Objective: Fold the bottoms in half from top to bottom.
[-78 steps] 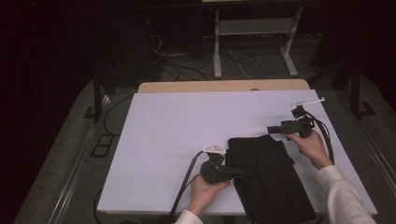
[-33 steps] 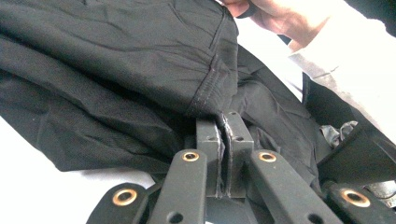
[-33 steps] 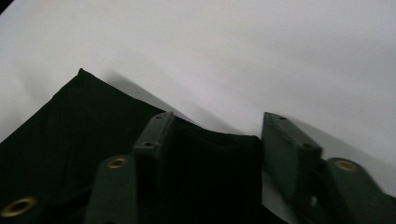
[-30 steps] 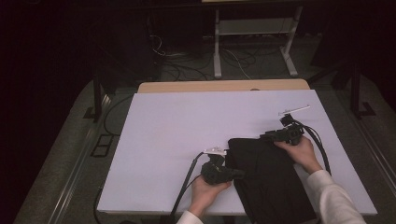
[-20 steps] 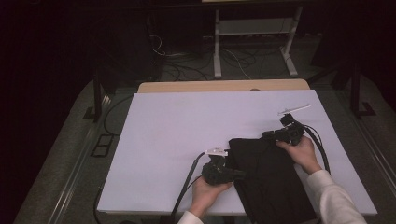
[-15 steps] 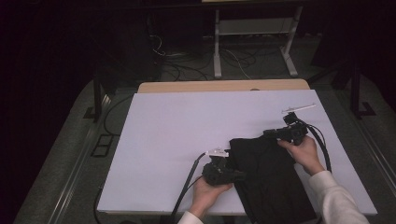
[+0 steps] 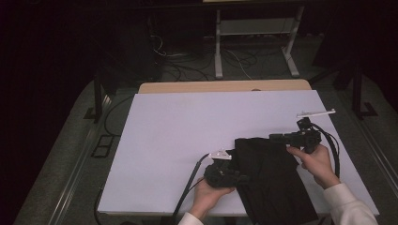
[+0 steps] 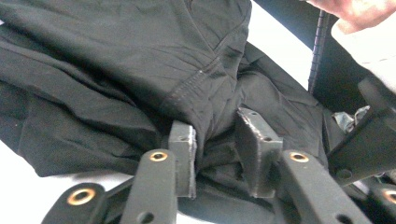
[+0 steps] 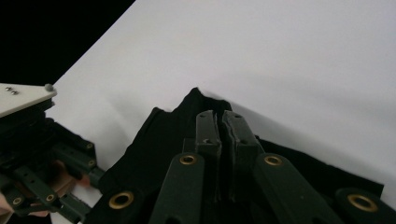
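Black matt woven cloth garment (image 8: 140,70) with visible stitching, smooth matt white tabletop (image 7: 197,126), matt black plastic fingers (image 8: 184,149) with brass-coloured rivets, bare wood edge strip (image 7: 220,86)

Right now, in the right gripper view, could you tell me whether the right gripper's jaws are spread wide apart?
No: the right gripper has its two jaws pressed almost together over the black cloth.

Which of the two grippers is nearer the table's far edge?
The right. The right gripper sits at the black cloth's far edge, while the left gripper is at its left side, nearer the person.
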The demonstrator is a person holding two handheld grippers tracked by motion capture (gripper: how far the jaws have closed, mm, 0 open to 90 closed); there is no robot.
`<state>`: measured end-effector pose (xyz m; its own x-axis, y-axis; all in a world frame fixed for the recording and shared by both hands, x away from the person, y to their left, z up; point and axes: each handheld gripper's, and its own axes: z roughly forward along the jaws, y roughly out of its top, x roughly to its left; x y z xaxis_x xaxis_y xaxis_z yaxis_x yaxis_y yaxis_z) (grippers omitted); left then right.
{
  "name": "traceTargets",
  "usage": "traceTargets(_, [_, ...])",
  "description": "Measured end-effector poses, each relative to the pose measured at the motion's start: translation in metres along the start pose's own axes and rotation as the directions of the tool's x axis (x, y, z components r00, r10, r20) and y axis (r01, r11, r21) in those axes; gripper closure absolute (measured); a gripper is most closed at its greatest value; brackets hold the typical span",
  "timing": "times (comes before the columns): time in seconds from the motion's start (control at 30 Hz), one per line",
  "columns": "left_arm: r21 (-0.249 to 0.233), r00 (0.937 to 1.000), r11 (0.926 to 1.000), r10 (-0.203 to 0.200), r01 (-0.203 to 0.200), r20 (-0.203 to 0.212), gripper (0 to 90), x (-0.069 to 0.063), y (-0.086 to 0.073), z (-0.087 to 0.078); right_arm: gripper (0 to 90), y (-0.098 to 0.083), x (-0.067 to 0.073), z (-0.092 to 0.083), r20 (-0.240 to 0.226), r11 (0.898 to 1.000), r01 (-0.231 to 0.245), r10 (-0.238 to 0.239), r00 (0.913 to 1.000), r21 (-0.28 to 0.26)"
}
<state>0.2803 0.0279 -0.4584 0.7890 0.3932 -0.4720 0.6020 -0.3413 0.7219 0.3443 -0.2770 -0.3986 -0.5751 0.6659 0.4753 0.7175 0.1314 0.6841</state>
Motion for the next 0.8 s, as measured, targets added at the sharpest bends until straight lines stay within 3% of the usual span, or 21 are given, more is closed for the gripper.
traceTargets(0.3, [-0.027,0.9999,0.9996,-0.011,0.011,0.008,52.3,0.002,0.001,-0.007,84.0,-0.012,0.007,-0.011,-0.017,1.000,0.004,-0.004,0.9999,0.004])
traceTargets(0.43, [-0.052,0.9998,0.9985,-0.016,0.015,-0.013,44.6,0.004,0.002,-0.010,84.0,-0.017,0.011,-0.015,-0.023,1.000,0.011,-0.010,0.9997,0.010])
traceTargets(0.8, [-0.081,0.9963,0.9955,0.043,-0.049,-0.075,32.0,0.002,0.010,-0.018,84.0,-0.032,0.021,-0.026,-0.053,0.999,0.024,-0.022,0.9983,0.038])
